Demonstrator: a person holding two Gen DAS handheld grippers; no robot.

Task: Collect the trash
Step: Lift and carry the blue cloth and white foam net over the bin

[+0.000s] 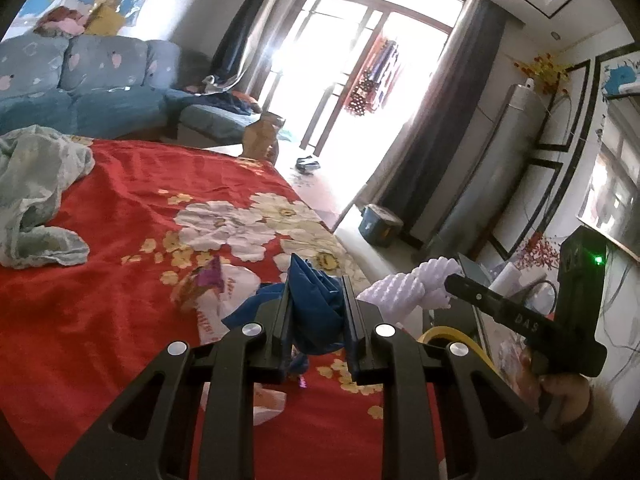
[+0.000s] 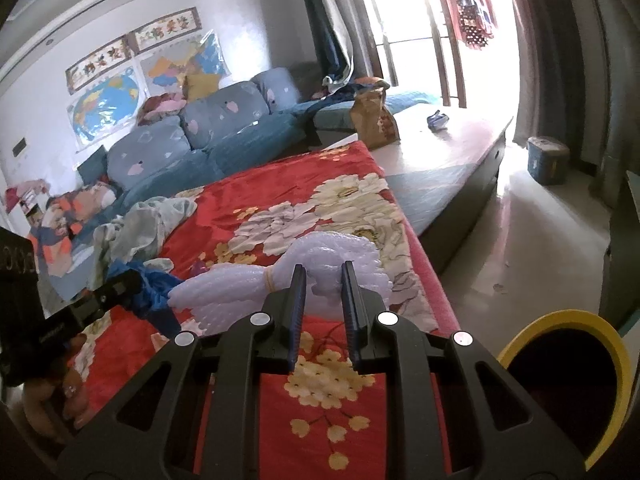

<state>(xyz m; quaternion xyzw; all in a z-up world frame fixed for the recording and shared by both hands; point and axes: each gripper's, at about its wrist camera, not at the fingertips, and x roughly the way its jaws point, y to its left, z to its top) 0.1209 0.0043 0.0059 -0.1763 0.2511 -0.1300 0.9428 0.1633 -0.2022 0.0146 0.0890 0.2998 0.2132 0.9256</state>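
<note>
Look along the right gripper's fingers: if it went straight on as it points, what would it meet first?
The right gripper already holds white foam wrap. Beyond that, its line slopes down to the red bedspread, probably the flower print, though depth is unclear.

Left gripper (image 1: 316, 280) was over the bedspread (image 1: 120, 280), a bag (image 1: 316, 304) between its fingers. Right gripper (image 2: 323, 270) sat to its right, closed on foam wrap (image 2: 320, 256), also above the bedspread. Bin (image 2: 568, 380) stood off the bed's right edge, below and right of the right gripper. A wrapper (image 1: 224, 292) lay on the bedspread just left of the bag. Crumpled cloth (image 1: 36, 196) lay on the bed's far left. Sofa (image 1: 80, 88) ran behind the bed. Paper bag (image 2: 374, 120) stood past the bed's far end, on a platform (image 2: 440, 152). Box (image 2: 546, 160) was on the floor right of the platform, by the curtain (image 1: 448, 112).
</note>
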